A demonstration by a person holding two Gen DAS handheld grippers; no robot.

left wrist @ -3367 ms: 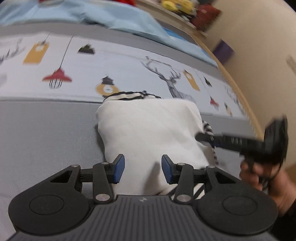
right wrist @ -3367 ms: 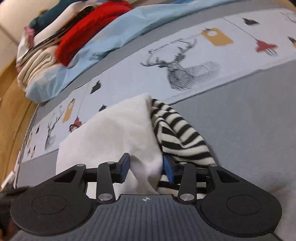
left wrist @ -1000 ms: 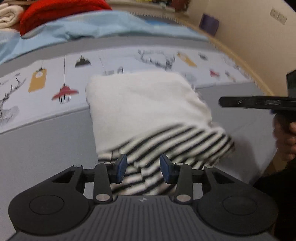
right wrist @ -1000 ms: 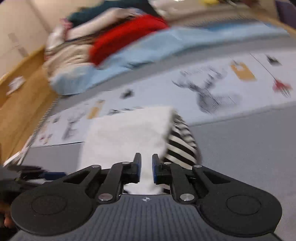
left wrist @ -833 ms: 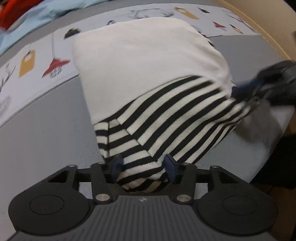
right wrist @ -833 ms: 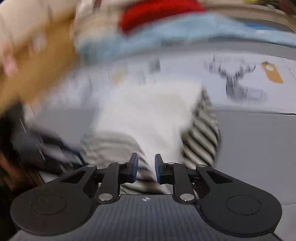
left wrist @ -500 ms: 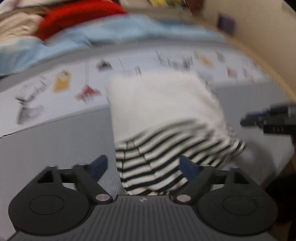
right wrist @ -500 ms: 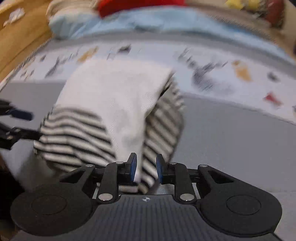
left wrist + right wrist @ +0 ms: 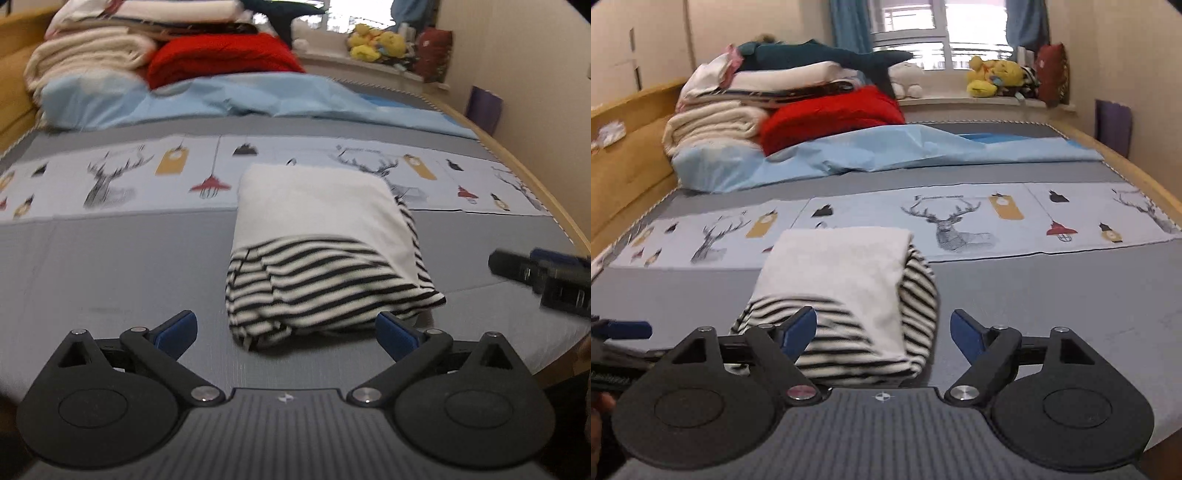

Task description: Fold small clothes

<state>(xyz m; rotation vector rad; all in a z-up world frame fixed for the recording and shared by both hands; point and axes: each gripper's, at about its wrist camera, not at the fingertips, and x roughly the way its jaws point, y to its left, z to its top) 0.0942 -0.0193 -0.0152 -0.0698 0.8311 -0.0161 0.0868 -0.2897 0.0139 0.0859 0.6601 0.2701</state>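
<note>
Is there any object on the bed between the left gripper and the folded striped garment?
Nothing visible: only bare grey bedcover lies between the left gripper, its fingers opening, and the folded striped garment.

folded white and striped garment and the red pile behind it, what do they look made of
Folded garment: looks like soft knit cotton jersey, matte; the black-and-white striped part shows fine ribbed rows and it drapes limply on the grey bedspread. Exact fibre can't be told.

Red pile: thick, plush fabric, probably fleece or a padded blanket, judging by its bulky rounded folds; too blurred to be sure.
</note>
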